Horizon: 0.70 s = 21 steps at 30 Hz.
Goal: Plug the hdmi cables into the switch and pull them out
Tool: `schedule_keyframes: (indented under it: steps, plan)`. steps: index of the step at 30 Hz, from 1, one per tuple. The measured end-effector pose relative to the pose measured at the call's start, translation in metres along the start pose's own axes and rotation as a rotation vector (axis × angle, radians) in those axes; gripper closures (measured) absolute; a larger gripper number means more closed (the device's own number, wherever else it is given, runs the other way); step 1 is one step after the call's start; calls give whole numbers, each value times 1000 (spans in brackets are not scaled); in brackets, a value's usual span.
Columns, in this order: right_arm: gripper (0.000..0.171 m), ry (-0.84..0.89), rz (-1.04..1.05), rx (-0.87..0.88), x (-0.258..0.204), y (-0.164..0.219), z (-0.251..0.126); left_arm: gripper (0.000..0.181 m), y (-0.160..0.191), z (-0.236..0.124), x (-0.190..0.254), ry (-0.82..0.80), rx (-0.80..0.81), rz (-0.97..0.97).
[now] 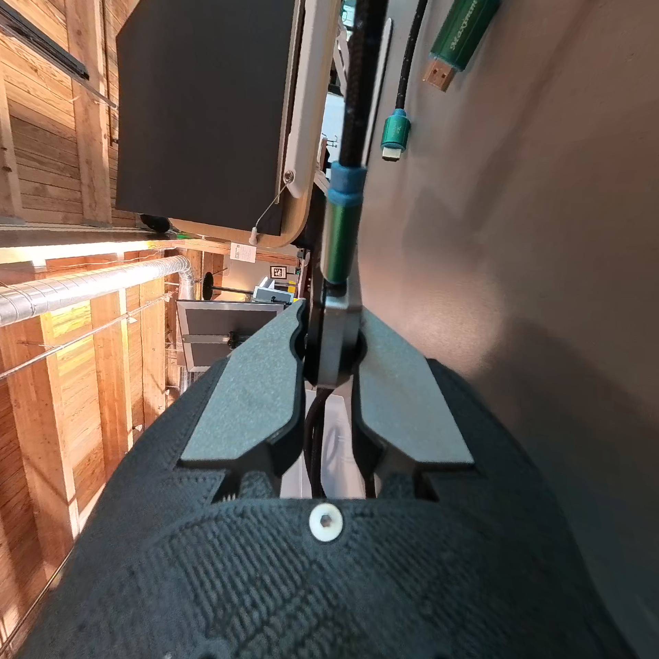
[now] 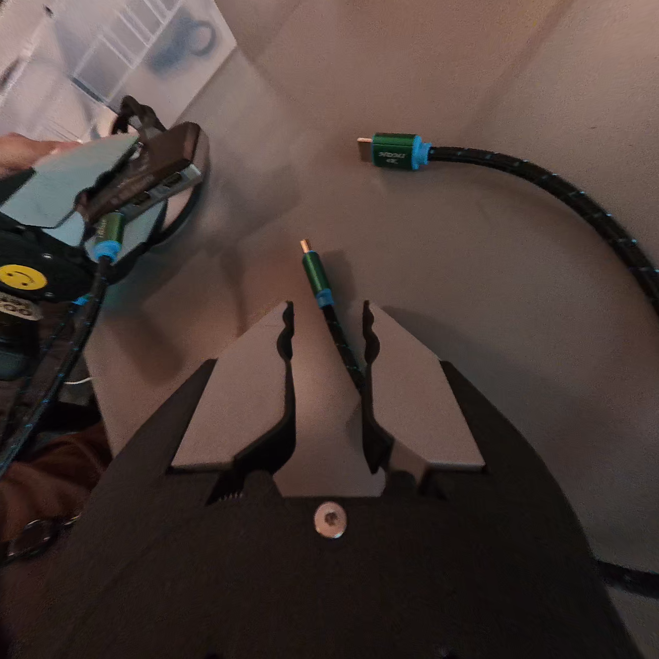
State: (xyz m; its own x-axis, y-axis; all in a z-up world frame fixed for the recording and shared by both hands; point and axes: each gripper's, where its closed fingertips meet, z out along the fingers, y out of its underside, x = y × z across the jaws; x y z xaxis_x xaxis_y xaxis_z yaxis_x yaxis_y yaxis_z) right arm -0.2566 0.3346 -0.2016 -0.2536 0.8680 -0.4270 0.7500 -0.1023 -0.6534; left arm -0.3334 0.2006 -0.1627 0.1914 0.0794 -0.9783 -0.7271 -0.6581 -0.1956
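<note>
Grey bench [image 2: 463, 321] below, my left tool [image 1: 333, 342] pinches the switch [image 1: 333, 338] steady while my right tool [image 2: 328, 313], spread, straddles a loose hdmi cable [image 2: 315, 274].

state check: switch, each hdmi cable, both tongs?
switch: clamped edge-on in the left tongs, lifted off the table
plugged hdmi cable: seated in the switch
second hdmi cable: unplugged, on the table, cord between the right fingers, not gripped
third hdmi cable: unplugged, flat on the table, untouched
left tongs: shut on the switch
right tongs: open, empty
</note>
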Motion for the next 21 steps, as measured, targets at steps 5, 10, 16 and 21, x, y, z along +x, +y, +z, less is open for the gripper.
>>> schedule_keyframes:
  steps: [5, 10, 16, 21]
  plan:
    - [141, 30, -37, 14, 5, -3, 7, 161, 1, 1, 3, 15, -5, 5]
    - [148, -1, -45, 17, 0, -3, 16, 161, 1, 1, 5, 20, -7, 8]
    - [164, -39, -252, -49, -26, 8, 27, 161, 1, 2, 8, 35, -7, 14]
    - [164, 260, -684, 47, -35, -13, 15, 161, -1, 2, 9, 41, -3, 22]
